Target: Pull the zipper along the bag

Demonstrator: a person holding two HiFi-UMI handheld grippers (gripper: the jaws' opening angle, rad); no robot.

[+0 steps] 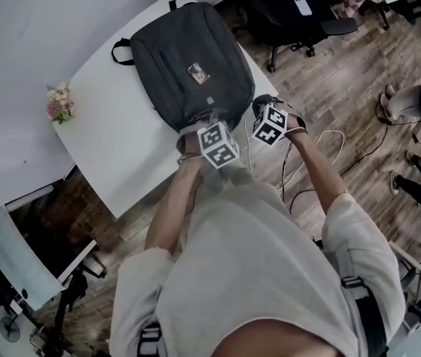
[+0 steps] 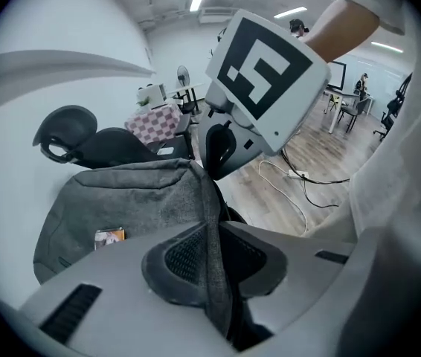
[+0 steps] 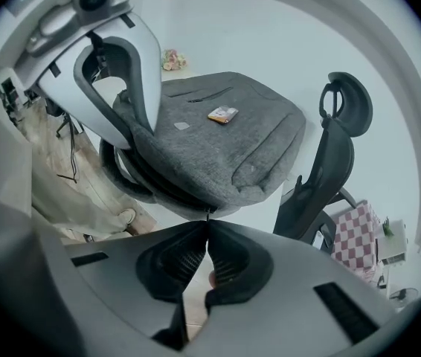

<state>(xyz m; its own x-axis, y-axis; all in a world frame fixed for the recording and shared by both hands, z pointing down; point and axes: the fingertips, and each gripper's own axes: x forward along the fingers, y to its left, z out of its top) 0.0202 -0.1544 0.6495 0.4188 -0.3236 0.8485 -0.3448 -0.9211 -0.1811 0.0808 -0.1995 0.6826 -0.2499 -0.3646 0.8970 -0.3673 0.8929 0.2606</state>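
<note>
A dark grey backpack [image 1: 188, 62] lies flat on the white table [image 1: 114, 155], its near end at the table's edge. My left gripper [image 1: 199, 127] is at that near end. In the left gripper view a fold of the bag's grey fabric [image 2: 212, 222] stands pinched between its pads, so the left gripper [image 2: 215, 236] is shut on it. My right gripper [image 1: 260, 104] sits just to the right, at the bag's near corner. In the right gripper view its jaws [image 3: 207, 227] are closed tight, with a thin dark zipper pull [image 3: 208, 215] caught at the tips below the bag's edge [image 3: 225, 140].
A small bunch of flowers [image 1: 59, 103] stands on the table's left side. A black office chair [image 1: 292, 13] is close beyond the table's right edge. Cables [image 1: 329, 147] trail over the wooden floor. Another person's legs [image 1: 419, 99] show at far right.
</note>
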